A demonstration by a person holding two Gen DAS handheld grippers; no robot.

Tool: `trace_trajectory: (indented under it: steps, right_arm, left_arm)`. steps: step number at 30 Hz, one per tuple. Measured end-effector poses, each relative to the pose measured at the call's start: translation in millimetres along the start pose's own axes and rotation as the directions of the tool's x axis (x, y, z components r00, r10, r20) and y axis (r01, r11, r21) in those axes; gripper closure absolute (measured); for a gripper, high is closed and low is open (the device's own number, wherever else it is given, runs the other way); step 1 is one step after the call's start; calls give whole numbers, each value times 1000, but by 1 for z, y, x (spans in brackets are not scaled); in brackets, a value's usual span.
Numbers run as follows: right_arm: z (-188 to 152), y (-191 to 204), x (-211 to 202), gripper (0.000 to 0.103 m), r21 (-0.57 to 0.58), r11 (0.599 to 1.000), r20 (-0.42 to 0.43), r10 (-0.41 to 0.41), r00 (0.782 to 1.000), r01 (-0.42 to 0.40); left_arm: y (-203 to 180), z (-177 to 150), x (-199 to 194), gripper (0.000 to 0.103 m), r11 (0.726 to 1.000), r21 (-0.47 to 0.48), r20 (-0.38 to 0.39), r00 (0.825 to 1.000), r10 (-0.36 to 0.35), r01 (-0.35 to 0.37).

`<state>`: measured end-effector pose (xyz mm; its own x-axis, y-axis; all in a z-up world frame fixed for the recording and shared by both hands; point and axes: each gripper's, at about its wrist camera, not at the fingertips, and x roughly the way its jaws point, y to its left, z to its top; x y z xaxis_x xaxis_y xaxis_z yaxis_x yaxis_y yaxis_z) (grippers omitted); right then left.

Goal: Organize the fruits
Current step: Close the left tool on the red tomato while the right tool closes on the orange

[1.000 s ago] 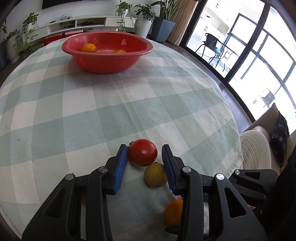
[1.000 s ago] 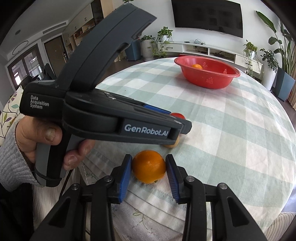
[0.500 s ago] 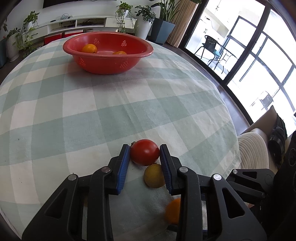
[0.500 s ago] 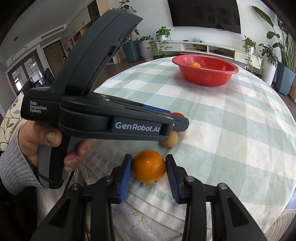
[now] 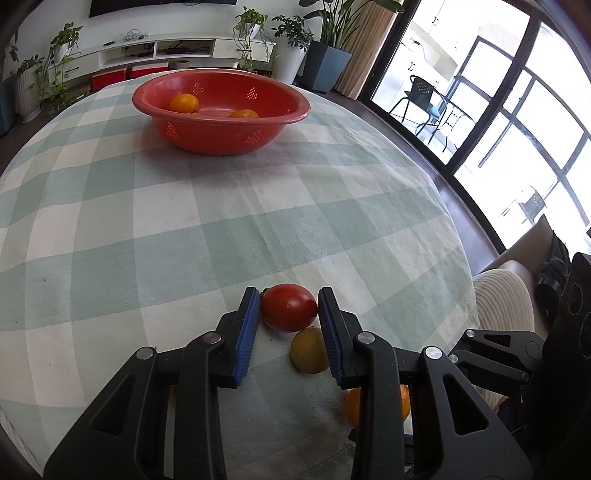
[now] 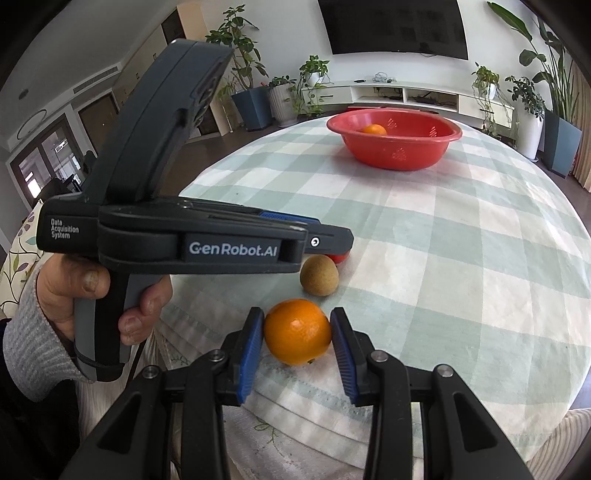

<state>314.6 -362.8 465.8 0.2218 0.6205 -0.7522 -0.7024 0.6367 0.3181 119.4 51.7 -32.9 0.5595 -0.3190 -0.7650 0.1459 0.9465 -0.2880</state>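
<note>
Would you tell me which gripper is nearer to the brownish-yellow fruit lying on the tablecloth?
Left. The left gripper is closed on the red fruit, and its right pad reaches alongside the brownish-yellow fruit. The right gripper grips the orange a little nearer the table edge.

Place: a home living room is shown.
Wall: a flat television (image 6: 395,27) is mounted, upper centre.
Below it: a low white media unit (image 6: 424,96) is set.
Greenery: potted plants (image 6: 312,88) are lined along the wall.
Right side: glazed balcony doors (image 5: 509,122) are seen.
Foreground: a checked-cloth table (image 5: 184,221) is spread.
</note>
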Motion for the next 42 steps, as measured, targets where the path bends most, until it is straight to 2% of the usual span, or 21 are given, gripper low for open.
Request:
trace_trajectory:
  steps: [17,29,42]
  right_arm:
    - [-2,4,1,63,-22,999,-11,-23,1000,23]
    - [-2,6,4,63,-43,998,-21,-37,999,36]
    - [1,-15,-5,64,60,998,10,4,1000,-4]
  left_arm:
    - [-4,1,12,72,999,16,-24,998,51,-51]
    - [-4,-1,16,73,999,32,-24,999,41,-41]
    - [-1,0,9,73,1000,12,-9,1000,24,-24]
